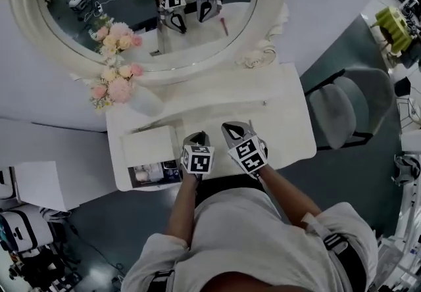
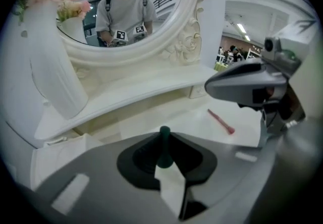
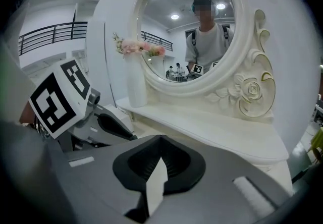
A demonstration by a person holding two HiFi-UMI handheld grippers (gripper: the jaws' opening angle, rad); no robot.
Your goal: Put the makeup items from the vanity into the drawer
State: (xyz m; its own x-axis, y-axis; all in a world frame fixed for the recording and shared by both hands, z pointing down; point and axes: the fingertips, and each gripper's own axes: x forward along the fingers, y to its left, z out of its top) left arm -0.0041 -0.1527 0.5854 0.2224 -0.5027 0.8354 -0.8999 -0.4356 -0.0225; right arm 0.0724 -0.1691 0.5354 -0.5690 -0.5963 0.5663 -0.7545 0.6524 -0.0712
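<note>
My left gripper (image 1: 197,140) is shut on a thin dark green stick (image 2: 163,151), which stands upright between the jaws in the left gripper view. It hangs above the front of the white vanity top (image 1: 289,120). My right gripper (image 1: 234,131) is close beside it on the right, shut and empty, as the right gripper view (image 3: 161,160) shows. A pink stick (image 2: 221,121) lies on the vanity top past the right gripper. The open drawer (image 1: 150,149) sticks out at the vanity's front left, with small items (image 1: 155,172) in its near end.
A white vase of pink flowers (image 1: 117,84) stands at the back left of the vanity. The big round mirror (image 1: 148,1) rises behind a raised shelf (image 2: 131,94). A grey chair (image 1: 348,110) stands to the right of the vanity.
</note>
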